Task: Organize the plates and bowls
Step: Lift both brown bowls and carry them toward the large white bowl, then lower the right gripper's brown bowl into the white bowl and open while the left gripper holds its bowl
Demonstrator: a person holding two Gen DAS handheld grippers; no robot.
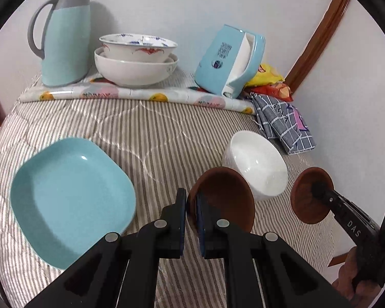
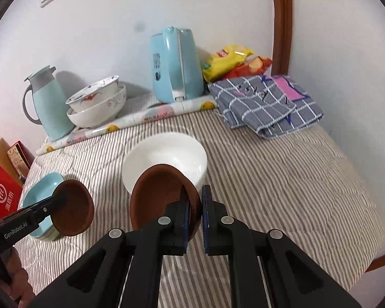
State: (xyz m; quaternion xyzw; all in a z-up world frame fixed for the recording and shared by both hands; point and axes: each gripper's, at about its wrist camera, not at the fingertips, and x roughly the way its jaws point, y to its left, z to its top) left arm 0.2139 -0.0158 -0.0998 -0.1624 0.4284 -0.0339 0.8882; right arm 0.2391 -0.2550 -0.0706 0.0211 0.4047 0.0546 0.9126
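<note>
My left gripper (image 1: 190, 206) is shut on the rim of a small brown bowl (image 1: 225, 197) held above the striped cloth. My right gripper (image 2: 196, 206) is shut on the rim of a second brown bowl (image 2: 161, 195); it also shows in the left wrist view (image 1: 311, 195). The left gripper's bowl shows in the right wrist view (image 2: 74, 208). A white bowl (image 1: 259, 169) stands on the cloth between and just beyond the two brown bowls, also in the right wrist view (image 2: 166, 154). A light blue square plate (image 1: 71, 197) lies at the left.
At the back stand a light blue jug (image 1: 64, 36), two stacked white bowls (image 1: 136, 59) and a blue kettle (image 1: 228, 61) on a fruit-print mat. Snack bags (image 2: 233, 59) and a folded checked cloth (image 2: 267, 105) lie back right. Red boxes (image 2: 2, 187) stand beyond the left edge.
</note>
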